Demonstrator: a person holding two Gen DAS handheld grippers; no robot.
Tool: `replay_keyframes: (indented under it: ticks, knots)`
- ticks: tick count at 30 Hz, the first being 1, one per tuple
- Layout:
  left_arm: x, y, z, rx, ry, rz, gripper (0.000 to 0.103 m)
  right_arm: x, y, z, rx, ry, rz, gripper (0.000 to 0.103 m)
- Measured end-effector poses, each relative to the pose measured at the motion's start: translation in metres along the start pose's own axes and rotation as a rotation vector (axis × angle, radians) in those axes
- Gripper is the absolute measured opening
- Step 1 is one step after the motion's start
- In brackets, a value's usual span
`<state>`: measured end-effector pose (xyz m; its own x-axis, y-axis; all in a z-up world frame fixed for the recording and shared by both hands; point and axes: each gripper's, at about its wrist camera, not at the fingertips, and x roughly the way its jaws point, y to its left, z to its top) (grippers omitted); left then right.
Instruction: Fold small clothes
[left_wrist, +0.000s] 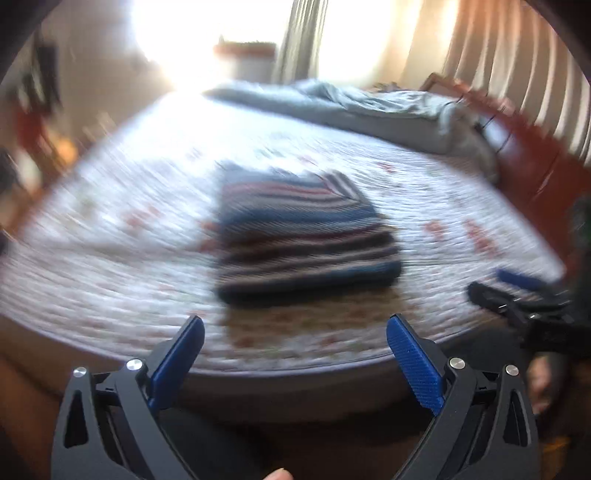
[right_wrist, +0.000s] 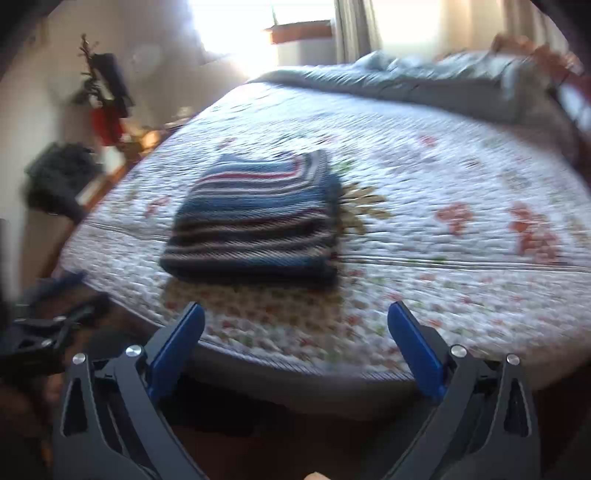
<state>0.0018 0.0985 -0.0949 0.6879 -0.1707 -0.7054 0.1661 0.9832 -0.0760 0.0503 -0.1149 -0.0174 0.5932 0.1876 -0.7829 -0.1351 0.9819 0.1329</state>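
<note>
Risk is small but real from here — the striped garment (left_wrist: 303, 236) lies folded into a compact stack on the quilted bed (left_wrist: 110, 206), ahead of both grippers and touching neither. The left gripper (left_wrist: 295, 354) and right gripper (right_wrist: 295, 343) both stand wide and empty. A careless sweep forward could snag the top layer and undo the fold.

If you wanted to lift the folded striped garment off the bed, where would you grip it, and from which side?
Probably the near folded edge of the striped garment, approached from the foot of the bed: that thick, rounded edge faces both open tongs and would likely keep the layers together.
</note>
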Motion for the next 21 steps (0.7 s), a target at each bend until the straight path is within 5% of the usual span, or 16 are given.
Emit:
replay_keyframes:
  ticks: [1,3,5,10,21]
  knots:
    - [-0.016,-0.006,-0.005,0.018,-0.025,0.093,0.099,-0.009,0.007,-0.006,-0.006,-0.001,-0.044,0.1]
    - [-0.038,-0.011,-0.01,-0.003,-0.045,0.141,0.099,-0.017,0.014,-0.009,-0.018,0.056,-0.06,0.1]
    - [-0.061,-0.008,-0.014,-0.063,-0.062,0.098,0.099,-0.03,0.02,-0.01,-0.035,0.102,-0.01,0.1]
    - [-0.104,0.003,-0.01,-0.181,-0.069,0.031,0.099,-0.078,0.029,-0.01,-0.017,-0.003,-0.038,0.1]
    - [-0.131,-0.016,-0.02,-0.157,-0.05,0.004,0.099,-0.121,0.049,-0.022,-0.044,-0.077,-0.042,0.1]
